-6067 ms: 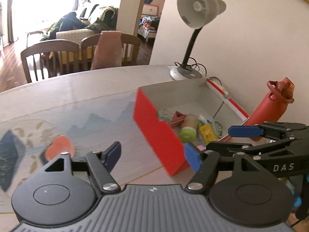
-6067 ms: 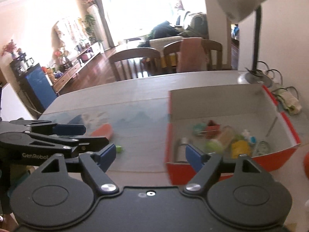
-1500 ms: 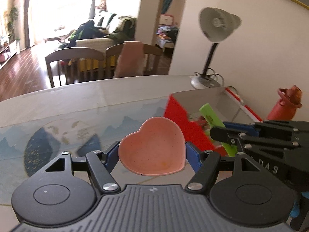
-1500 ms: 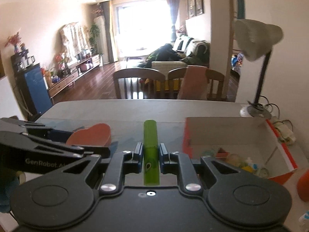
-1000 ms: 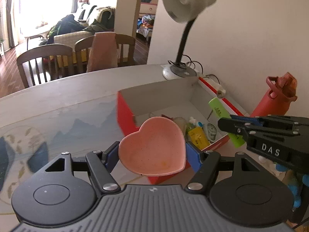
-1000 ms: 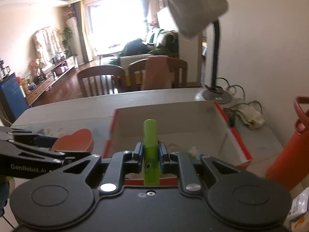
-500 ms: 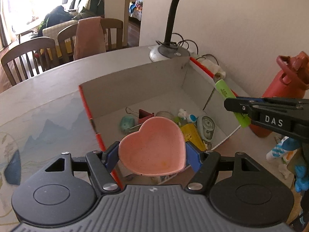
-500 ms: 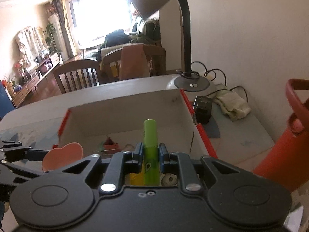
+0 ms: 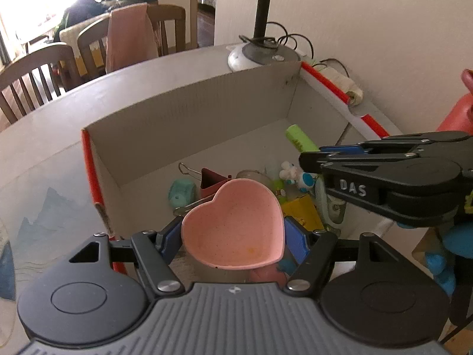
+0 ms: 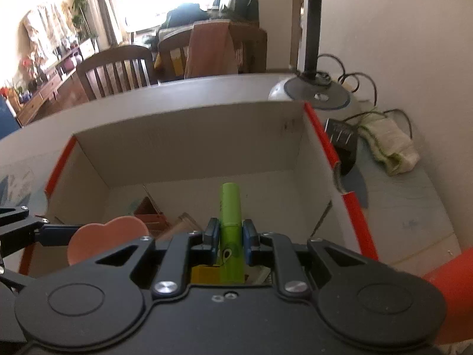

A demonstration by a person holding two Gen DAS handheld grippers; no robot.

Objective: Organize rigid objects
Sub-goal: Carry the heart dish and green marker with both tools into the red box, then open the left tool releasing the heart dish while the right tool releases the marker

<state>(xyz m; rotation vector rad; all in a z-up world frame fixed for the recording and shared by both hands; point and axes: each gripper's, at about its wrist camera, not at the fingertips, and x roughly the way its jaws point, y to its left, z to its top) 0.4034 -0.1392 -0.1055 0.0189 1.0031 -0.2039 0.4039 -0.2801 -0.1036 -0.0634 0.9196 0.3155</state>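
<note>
My left gripper [image 9: 233, 236] is shut on a pink heart-shaped dish [image 9: 233, 230] and holds it over the near part of the open red-edged cardboard box [image 9: 189, 112]. The dish also shows in the right wrist view [image 10: 106, 238]. My right gripper [image 10: 230, 241] is shut on a light green tube [image 10: 230, 222], held above the box interior; the tube also shows in the left wrist view [image 9: 300, 139]. Inside the box lie a teal object [image 9: 181, 192], a dark red binder clip [image 9: 211, 179], a yellow packet [image 9: 301, 211] and a small white-and-blue figure [image 9: 295, 176].
A lamp base [image 10: 310, 93] with cables stands behind the box. A black adapter [image 10: 341, 142] and a folded cloth [image 10: 390, 145] lie right of the box by the wall. A red bottle [image 9: 456, 115] stands at the right. Wooden chairs [image 10: 115, 69] stand beyond the table's far edge.
Both grippers have moved forward and lower over the box, each still holding its object. The box now fills more of both views.
</note>
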